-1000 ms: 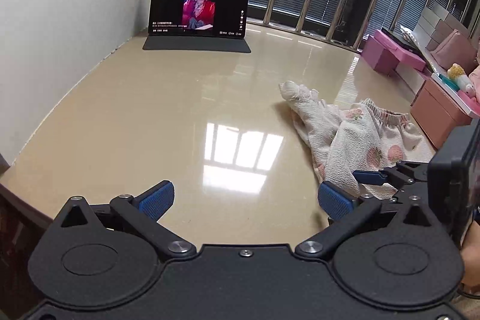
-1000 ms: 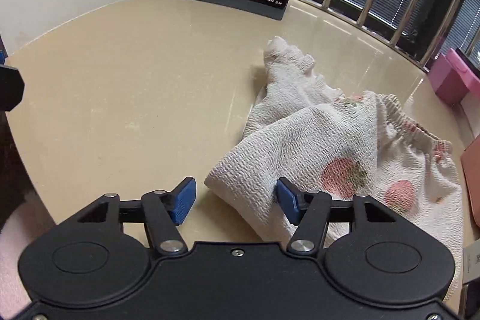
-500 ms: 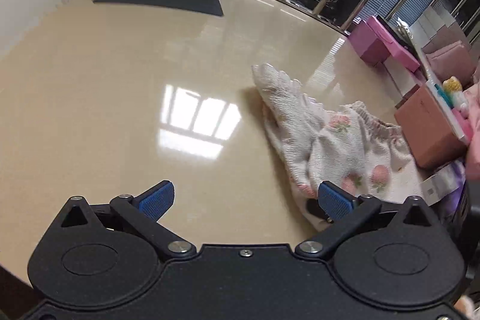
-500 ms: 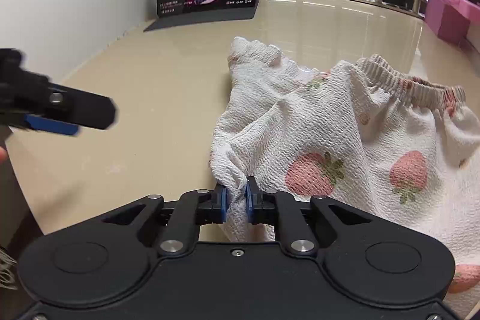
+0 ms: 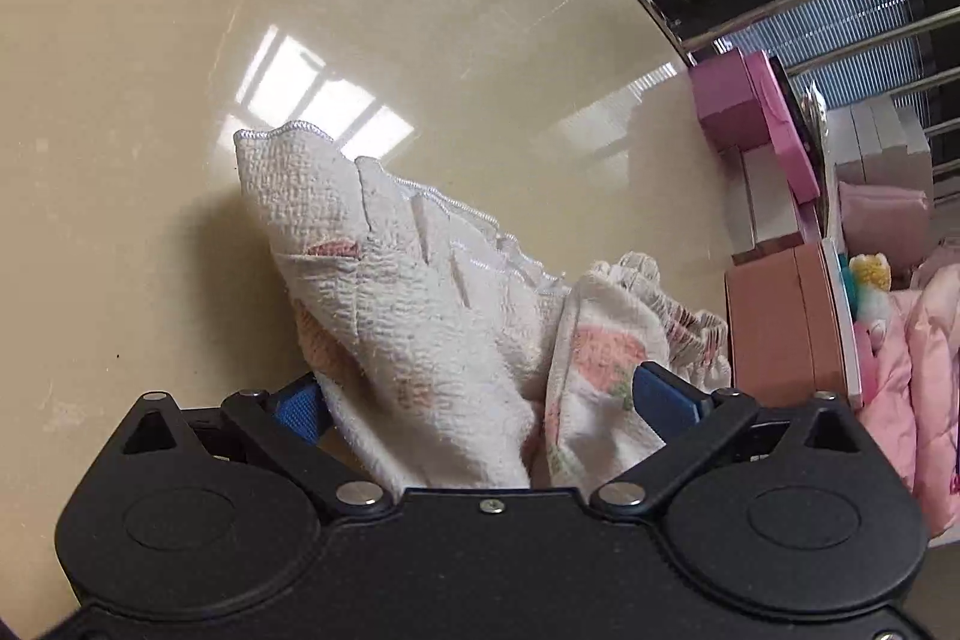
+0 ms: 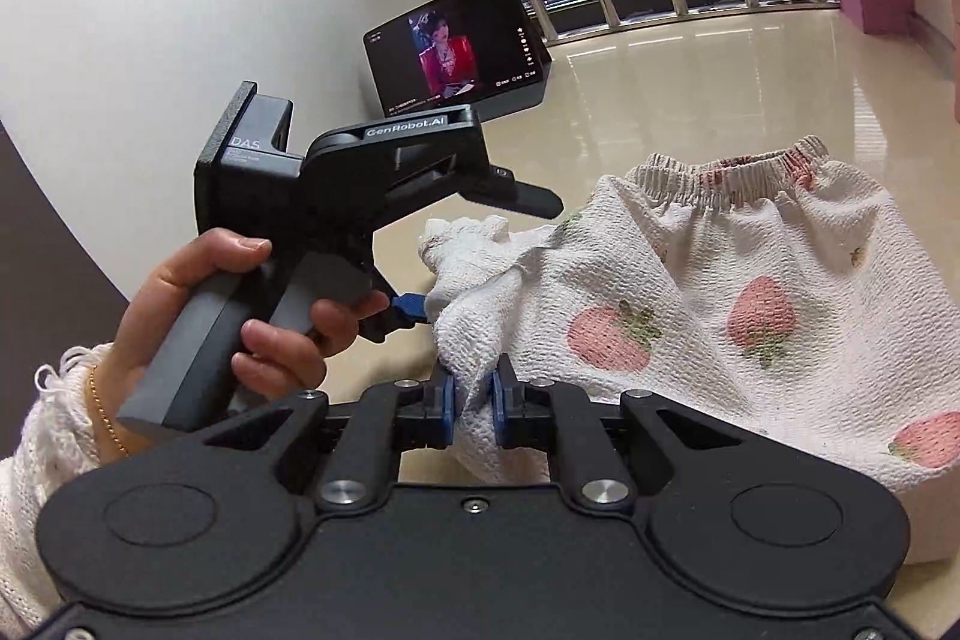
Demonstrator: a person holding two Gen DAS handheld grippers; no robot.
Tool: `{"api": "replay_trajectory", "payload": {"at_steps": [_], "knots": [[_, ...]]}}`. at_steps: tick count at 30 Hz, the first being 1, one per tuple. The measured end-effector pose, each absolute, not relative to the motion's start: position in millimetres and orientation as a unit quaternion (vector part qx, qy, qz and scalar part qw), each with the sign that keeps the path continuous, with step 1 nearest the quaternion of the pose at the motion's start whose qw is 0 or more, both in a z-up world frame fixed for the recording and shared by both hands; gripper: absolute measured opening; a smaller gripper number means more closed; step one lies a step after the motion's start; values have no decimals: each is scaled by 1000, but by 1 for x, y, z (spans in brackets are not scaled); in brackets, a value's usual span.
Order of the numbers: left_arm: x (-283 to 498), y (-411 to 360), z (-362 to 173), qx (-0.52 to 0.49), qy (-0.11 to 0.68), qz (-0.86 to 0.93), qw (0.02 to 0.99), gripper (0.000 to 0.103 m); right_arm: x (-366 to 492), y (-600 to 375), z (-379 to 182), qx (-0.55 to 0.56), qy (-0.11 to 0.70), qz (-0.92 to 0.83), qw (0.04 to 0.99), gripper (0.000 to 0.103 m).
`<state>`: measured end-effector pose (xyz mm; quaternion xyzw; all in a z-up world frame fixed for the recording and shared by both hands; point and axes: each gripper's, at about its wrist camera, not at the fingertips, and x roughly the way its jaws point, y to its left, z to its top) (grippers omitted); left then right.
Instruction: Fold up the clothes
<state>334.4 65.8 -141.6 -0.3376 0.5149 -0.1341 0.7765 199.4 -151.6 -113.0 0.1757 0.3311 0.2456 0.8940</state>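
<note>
A glossy beige bench (image 5: 150, 40) is seen from two handheld claws. A small pair of white textured shorts (image 6: 720, 292), printed with pink strawberries and gathered at an elastic waistband (image 6: 732, 166), is spread on the bench beside both claws. The right claw (image 6: 474, 403) is pressed together, with a bunched fold of the shorts pinched between its blue pads (image 6: 445, 409). The left claw (image 5: 480, 400) is spread wide, and crumpled fabric of the shorts (image 5: 420, 316) is bunched up between its parted blue pads (image 5: 663, 394). In the right view, the left claw's grey handle is gripped by a hand (image 6: 258, 304). A tablet (image 6: 456, 49) showing a video is propped at the far wall. Pink boxes (image 5: 750, 112) are stacked by the bench edge.
</note>
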Motion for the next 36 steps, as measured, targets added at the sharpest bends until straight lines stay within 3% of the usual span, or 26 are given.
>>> {"api": "replay_trajectory", "payload": {"at_steps": [3,6,13,20,25,28,30,34,36], "knots": [[326,69,-124,-335,495,-112,794,38,196,-155,-117,196,324,254,890,12],[319,51,-85,-304,460,-134,824,24,184,-168,-116,235,298,259,888,12],[323,-49,-24,-229,420,-244,844,20,147,-227,-130,366,231,221,874,12],[327,-140,-53,-162,444,-274,838,20,124,-295,-172,491,200,111,840,12],[324,-146,-76,-153,460,-278,829,21,133,-308,-197,501,234,48,832,12],[309,-127,-64,-158,423,-287,845,35,138,-313,-210,501,252,16,827,14],[298,-119,-56,-138,392,-285,864,55,138,-311,-214,497,264,9,826,15],[293,-144,-70,-61,414,-294,860,53,132,-305,-215,482,274,-1,832,16],[296,-161,-86,-42,435,-294,850,47,125,-300,-209,457,284,-2,843,19]]}}
